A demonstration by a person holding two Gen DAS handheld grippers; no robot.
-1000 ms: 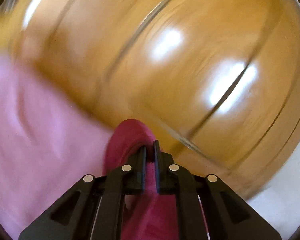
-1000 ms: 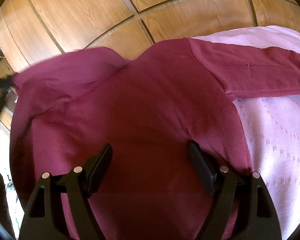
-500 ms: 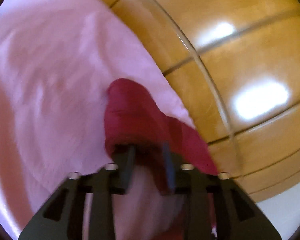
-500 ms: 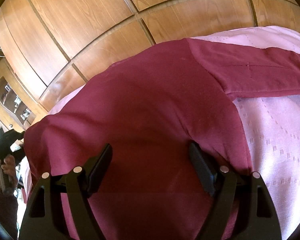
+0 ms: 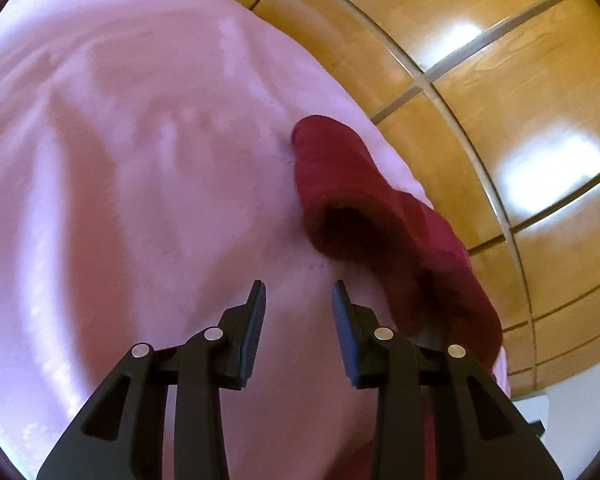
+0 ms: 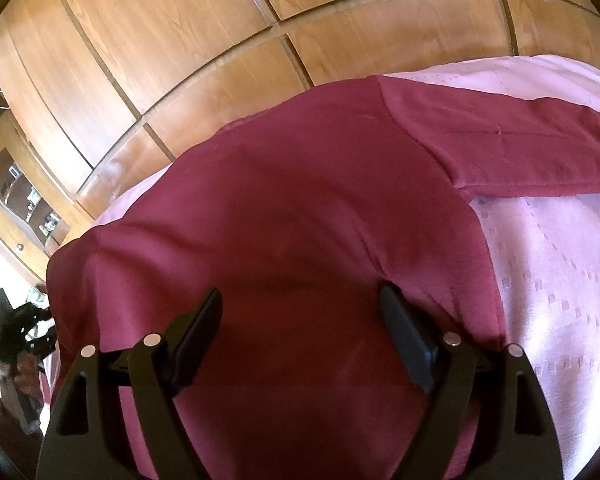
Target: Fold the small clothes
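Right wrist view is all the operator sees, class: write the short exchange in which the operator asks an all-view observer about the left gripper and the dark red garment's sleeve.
Operator: Is the left gripper clamped on anything?
Observer: No. Its jaws stand apart over bare pink bedsheet, with nothing between them.
Operator: Where is the dark red garment's sleeve cuff?
Observer: It lies on the pink sheet ahead and right of the left gripper, its opening gaping toward the camera.
Operator: Is that sleeve near the bed's edge?
Observer: Yes. It runs along the sheet's edge, beside the glossy wooden wardrobe panels.
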